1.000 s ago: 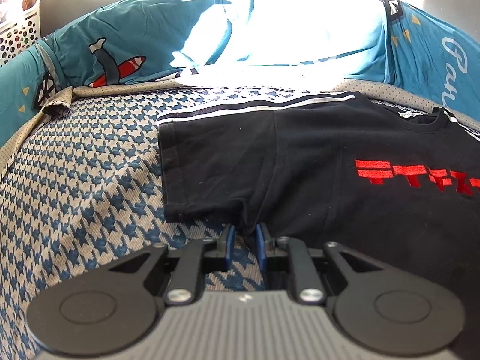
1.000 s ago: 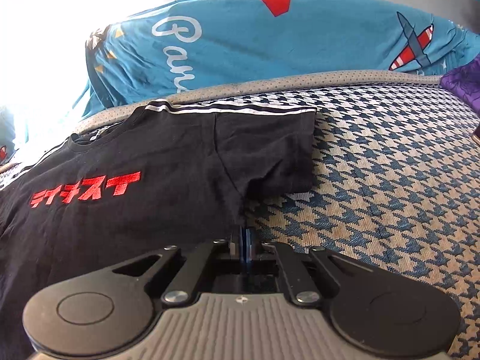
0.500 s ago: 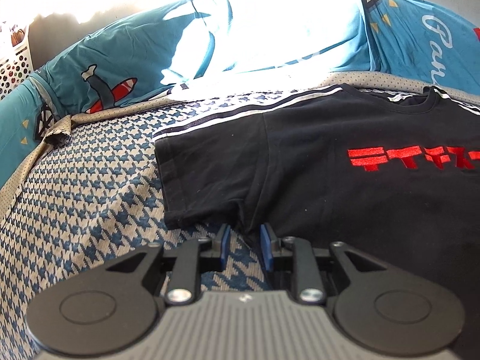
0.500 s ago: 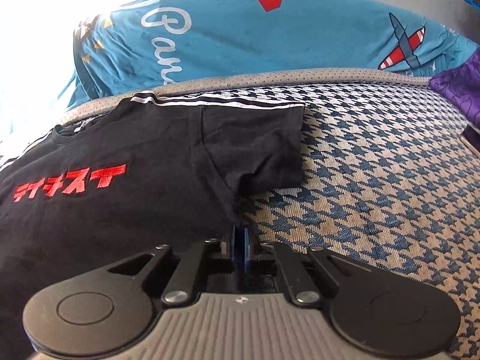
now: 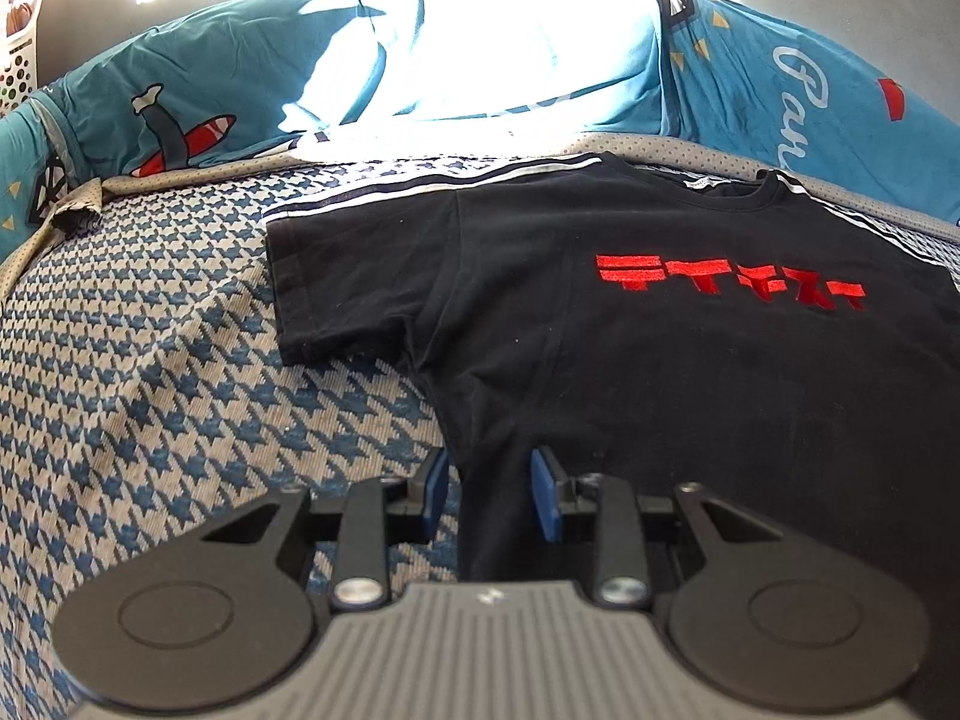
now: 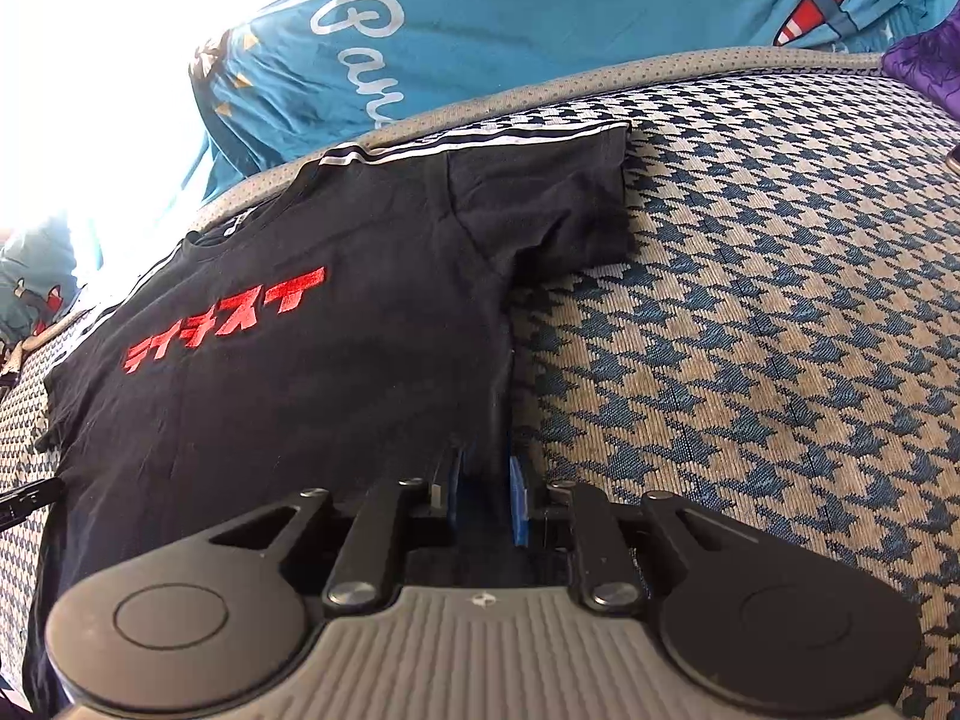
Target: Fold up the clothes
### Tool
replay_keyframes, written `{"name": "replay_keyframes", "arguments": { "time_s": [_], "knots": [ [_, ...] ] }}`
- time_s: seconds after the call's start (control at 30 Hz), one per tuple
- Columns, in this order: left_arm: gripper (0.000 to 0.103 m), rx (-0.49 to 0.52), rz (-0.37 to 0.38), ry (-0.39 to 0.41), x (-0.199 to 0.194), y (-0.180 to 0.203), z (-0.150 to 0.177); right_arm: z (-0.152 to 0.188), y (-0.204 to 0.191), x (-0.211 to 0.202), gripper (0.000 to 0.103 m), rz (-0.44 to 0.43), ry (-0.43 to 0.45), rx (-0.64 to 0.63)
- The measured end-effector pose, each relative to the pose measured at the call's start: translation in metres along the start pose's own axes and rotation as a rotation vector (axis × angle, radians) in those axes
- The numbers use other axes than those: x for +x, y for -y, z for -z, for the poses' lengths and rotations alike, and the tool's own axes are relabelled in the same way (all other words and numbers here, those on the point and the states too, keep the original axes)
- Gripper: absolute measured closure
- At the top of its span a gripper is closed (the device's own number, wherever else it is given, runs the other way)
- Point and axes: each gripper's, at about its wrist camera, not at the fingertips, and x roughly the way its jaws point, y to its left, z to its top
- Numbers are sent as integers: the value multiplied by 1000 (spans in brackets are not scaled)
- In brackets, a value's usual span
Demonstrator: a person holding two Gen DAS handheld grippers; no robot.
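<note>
Both grips loosening on the black T-shirt (image 5: 660,360), spread flat on the houndstooth bed cover (image 5: 150,390).

Left hand-held gripper (image 5: 489,495) opening, pads now clear of the side seam pinched a second ago; right hand-held gripper (image 6: 486,495) likewise parting from fully pressed together, fabric edge loose between. Shirt unmoved below teal pillows (image 6: 540,30).

Red katakana-like characters (image 6: 225,319) cross the chest of the black cotton T-shirt (image 6: 312,408); white cursive "Par…" (image 6: 360,54) marks the teal printed bedding (image 6: 540,30).

Home bedroom: houndstooth bedspread (image 5: 150,372), teal printed pillows (image 6: 540,30), laundry basket (image 5: 18,60).
</note>
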Motion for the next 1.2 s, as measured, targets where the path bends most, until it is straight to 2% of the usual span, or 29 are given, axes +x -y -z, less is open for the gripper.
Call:
{"name": "replay_keyframes", "arguments": {
  "time_s": [0.17,0.2,0.27,0.4,0.57,0.77,0.93,1.03,1.2],
  "knots": [
    [75,34,-28,-18,4,2,8,5,-3,-3,87,9,-1,-33],
    [75,43,-46,-16,5,3,9,7,-6,-3,88,23,2,-53],
    [75,60,-69,-11,5,5,11,9,-10,-3,99,54,10,-96],
    [75,96,-130,-1,3,6,14,13,-12,-2,101,122,27,-141],
    [73,76,-122,-11,1,-2,17,11,-7,-3,103,134,28,-103],
    [73,35,-89,34,-17,-2,20,16,-6,-16,100,157,53,-36],
    [68,31,-56,79,-35,6,31,30,-19,-36,98,100,107,-60],
    [68,23,-46,84,-41,10,39,42,-30,-41,97,47,106,-70],
    [60,-28,-44,72,-47,-3,48,65,-49,-45,95,-66,80,-119]
  ]
}}
